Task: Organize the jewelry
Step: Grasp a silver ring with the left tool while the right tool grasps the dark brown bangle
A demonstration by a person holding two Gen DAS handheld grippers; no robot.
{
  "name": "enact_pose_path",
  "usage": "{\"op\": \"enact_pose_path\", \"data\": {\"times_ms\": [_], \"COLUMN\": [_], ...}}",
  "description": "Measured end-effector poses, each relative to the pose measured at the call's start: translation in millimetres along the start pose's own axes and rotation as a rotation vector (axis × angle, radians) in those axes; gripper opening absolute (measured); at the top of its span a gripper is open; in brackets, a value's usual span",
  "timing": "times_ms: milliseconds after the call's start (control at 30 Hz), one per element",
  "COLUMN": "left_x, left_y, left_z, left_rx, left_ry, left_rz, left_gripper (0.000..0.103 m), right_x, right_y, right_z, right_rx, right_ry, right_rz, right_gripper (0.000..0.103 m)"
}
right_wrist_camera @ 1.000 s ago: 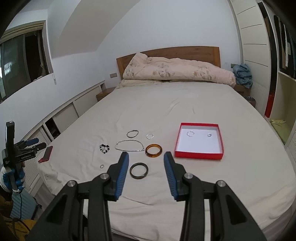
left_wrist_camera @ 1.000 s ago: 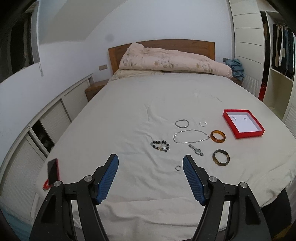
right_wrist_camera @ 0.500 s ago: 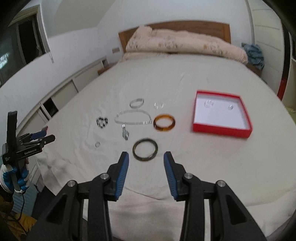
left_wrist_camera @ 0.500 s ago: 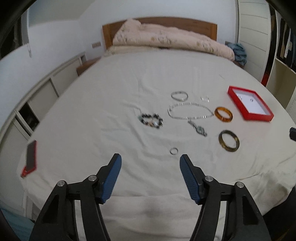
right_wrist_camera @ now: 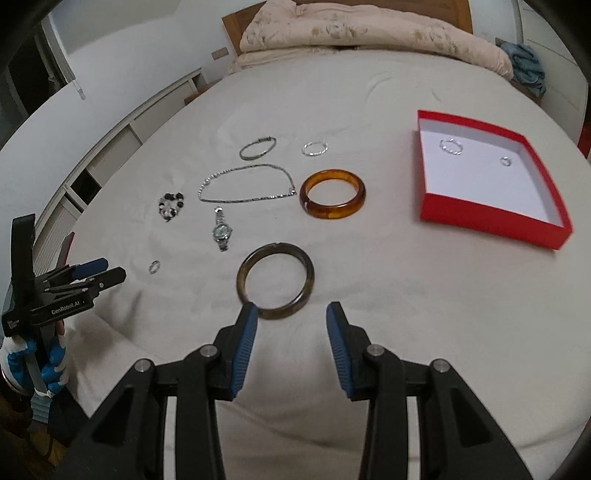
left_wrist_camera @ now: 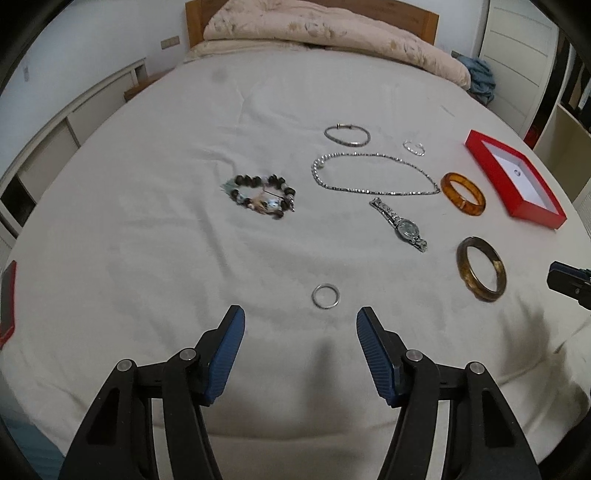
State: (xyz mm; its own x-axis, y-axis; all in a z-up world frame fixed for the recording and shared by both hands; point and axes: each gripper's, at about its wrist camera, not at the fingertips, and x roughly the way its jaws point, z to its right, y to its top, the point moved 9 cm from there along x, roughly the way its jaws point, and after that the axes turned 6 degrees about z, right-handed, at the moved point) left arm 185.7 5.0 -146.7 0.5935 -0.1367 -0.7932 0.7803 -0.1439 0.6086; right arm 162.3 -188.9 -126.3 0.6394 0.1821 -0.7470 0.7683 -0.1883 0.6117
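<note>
The left gripper (left_wrist_camera: 300,321) hangs over the near edge of the bed (left_wrist_camera: 147,229), its jaws spread wide and holding nothing. Just ahead of its tips, between them, lies a small silver ring (left_wrist_camera: 325,295), flat on the sheet. The right gripper (right_wrist_camera: 290,314) is also spread and empty. A dark bangle (right_wrist_camera: 275,285), olive-brown and mottled, lies flat right in front of it; the bangle's near rim sits beside the left fingertip, and whether they touch cannot be told.

Further out from the right gripper lies an amber bangle (right_wrist_camera: 332,198), glossy and translucent orange. Left of it a silver chain (right_wrist_camera: 246,183) is laid in an open loop, and a silver watch (right_wrist_camera: 222,231) lies just below that loop, band stretched out. A bead bracelet (right_wrist_camera: 171,205) of dark and pale beads sits left of the watch. Beyond the chain are a thin silver bracelet (right_wrist_camera: 257,147) and a small twisted hoop (right_wrist_camera: 315,148), apart from each other.

To the right, well apart from the loose pieces, stands a shallow red box (right_wrist_camera: 491,221) with a white inside. In it lie a second hoop (right_wrist_camera: 451,146) and a tiny ring (right_wrist_camera: 505,161), apart, both toward the far side.

A folded duvet (right_wrist_camera: 369,33) is heaped at the head of the bed.
</note>
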Motion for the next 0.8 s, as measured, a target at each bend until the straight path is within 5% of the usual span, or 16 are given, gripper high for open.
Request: {"op": "enact_pose_path", "data": {"times_ms": [800], "left_x": [49.6], "left_y": [-5.0], "left_z": [5.1], "left_rx": [0.01], "left_ry": [-0.019], "left_rz": [-0.07], "left_gripper": [0.044], "right_x": [77.2], "right_y": [-8.5], "right_z": [9.2], "right_rx": [0.034], "right_ry": [0.009], "right_rz": [-0.1], "right_gripper": [0.031]}}
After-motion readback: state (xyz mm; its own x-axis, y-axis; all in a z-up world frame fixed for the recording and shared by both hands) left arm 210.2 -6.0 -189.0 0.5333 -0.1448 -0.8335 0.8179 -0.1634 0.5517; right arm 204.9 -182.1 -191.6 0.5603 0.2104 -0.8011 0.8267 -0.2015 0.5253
